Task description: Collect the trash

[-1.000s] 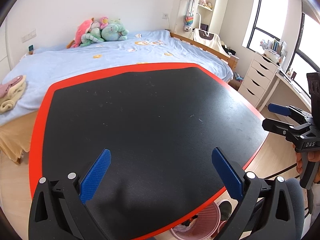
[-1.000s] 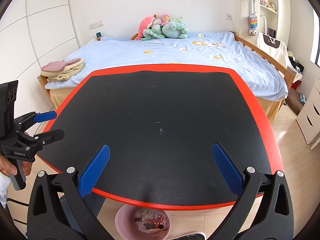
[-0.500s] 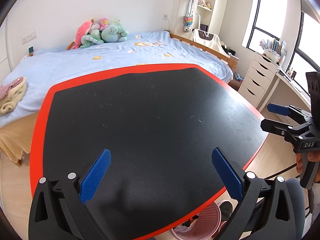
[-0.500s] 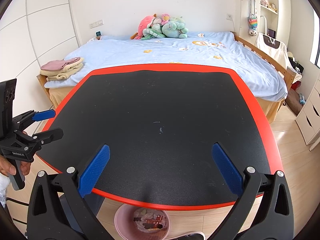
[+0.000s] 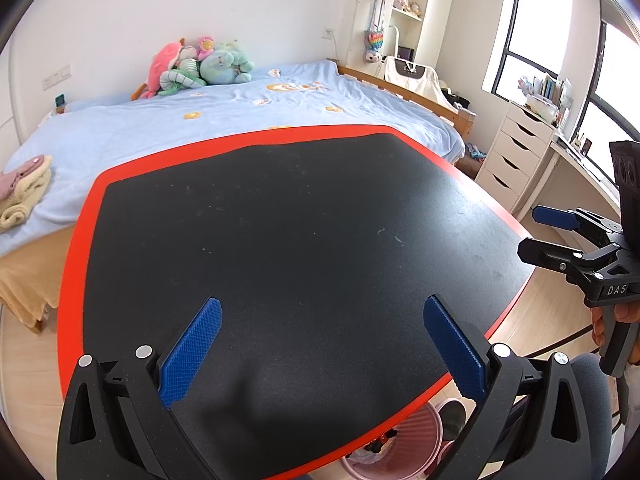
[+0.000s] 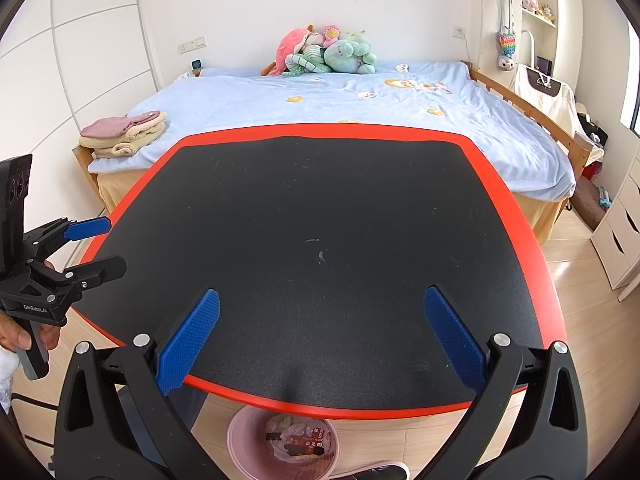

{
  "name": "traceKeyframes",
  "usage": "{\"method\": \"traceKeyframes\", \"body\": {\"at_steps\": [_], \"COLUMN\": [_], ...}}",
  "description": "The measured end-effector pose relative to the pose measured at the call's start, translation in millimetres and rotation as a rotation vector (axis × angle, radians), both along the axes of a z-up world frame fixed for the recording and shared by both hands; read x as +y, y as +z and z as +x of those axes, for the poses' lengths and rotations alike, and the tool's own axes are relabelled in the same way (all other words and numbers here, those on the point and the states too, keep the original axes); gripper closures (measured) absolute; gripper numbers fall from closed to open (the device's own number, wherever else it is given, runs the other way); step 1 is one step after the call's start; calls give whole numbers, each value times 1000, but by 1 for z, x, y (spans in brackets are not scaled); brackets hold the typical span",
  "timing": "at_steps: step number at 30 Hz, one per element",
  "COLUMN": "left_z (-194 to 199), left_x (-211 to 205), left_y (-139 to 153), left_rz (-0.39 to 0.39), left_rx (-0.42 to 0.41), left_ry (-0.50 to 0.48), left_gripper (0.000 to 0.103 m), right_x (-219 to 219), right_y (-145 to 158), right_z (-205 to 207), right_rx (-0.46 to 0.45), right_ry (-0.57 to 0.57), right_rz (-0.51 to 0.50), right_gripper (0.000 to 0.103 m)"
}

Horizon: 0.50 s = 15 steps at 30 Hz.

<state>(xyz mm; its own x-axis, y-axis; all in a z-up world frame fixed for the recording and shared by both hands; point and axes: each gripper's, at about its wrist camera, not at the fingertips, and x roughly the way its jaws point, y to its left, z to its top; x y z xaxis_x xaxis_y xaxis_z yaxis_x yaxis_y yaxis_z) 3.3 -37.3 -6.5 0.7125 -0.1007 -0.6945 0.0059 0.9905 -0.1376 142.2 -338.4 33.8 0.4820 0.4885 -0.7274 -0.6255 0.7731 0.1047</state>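
Observation:
A black table with a red rim (image 5: 76, 240) (image 6: 536, 240) fills both views; I see no loose trash on its top. A pink trash bin (image 6: 240, 440) stands on the floor under the near edge and holds several wrappers; it also shows in the left wrist view (image 5: 404, 436). My left gripper (image 5: 320, 336) is open and empty above the table's near left part. My right gripper (image 6: 320, 328) is open and empty above the near edge. Each gripper shows in the other's view, the left (image 6: 100, 246) and the right (image 5: 532, 232), both open.
A bed with a light blue cover (image 6: 360, 108) stands behind the table, with plush toys (image 6: 324, 54) at its head and folded towels (image 6: 124, 134) on its corner. White drawers (image 5: 516, 152) and a desk stand at the right. A grey chair seat (image 5: 592, 380) is below.
Both grippers stay open and empty. The left wrist view has shifted slightly, so the bed and towels sit further left. The right gripper has barely moved.

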Motion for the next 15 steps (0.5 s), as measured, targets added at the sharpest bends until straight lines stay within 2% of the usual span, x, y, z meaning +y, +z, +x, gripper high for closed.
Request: {"method": "traceKeyframes", "body": {"at_steps": [15], "left_z": [0], "left_x": [0], "left_y": [-1], "left_rz": [4], "left_rx": [3], "left_ry": [3], "left_gripper": [6], "right_x": [-1], "right_y": [-2], "right_z": [1], "right_rx": [3], "right_ry": [3], "right_rz": [-9], "right_gripper": [3]}}
